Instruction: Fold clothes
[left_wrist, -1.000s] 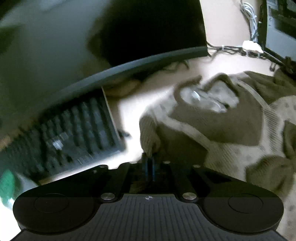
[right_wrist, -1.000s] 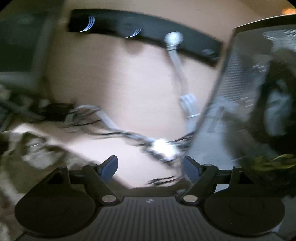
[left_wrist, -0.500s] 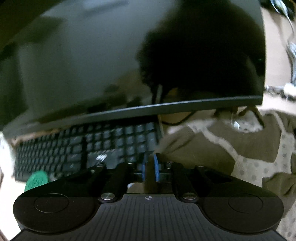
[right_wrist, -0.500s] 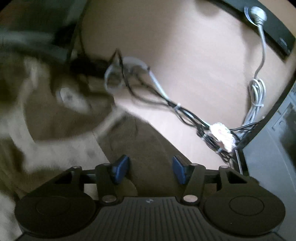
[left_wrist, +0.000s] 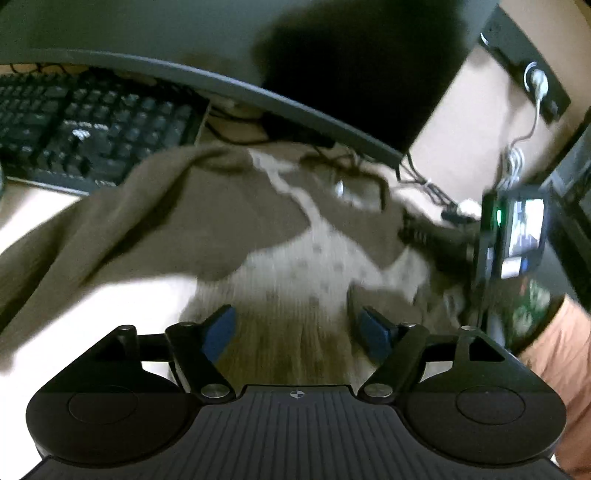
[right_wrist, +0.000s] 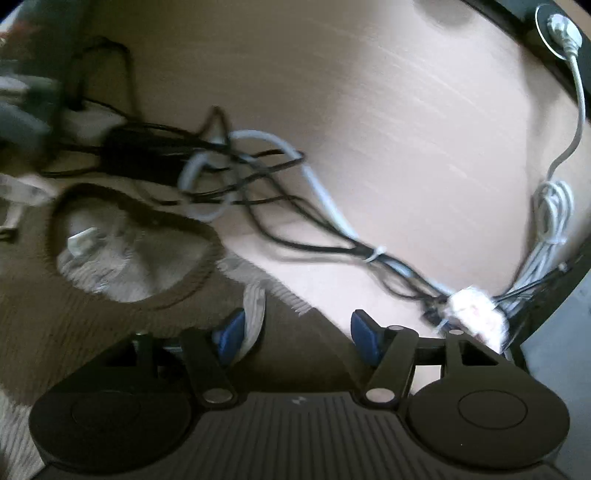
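A brown and cream knitted sweater (left_wrist: 295, 258) with grey dots lies spread on the pale desk. My left gripper (left_wrist: 297, 326) hovers just over its cream ribbed part, jaws opening wide, cloth below them but none pinched. In the right wrist view the sweater's collar (right_wrist: 129, 254) with a white label lies at the left. My right gripper (right_wrist: 297, 328) sits low over the brown shoulder beside that collar. Its jaws are opening, with fabric lying between the blue pads (right_wrist: 231, 328) and not squeezed. The right gripper's body with its lit screen (left_wrist: 517, 236) shows at the right of the left wrist view.
A black keyboard (left_wrist: 85, 125) and a curved monitor (left_wrist: 258, 44) stand behind the sweater. A tangle of black and white cables (right_wrist: 258, 177) with a white connector (right_wrist: 476, 310) lies just past the collar. A person's orange sleeve (left_wrist: 557, 354) is at the right.
My left gripper, earlier shut on the sweater's edge, has rolled and opened, letting the cloth go. My right gripper swung down from the cables onto the sweater's shoulder.
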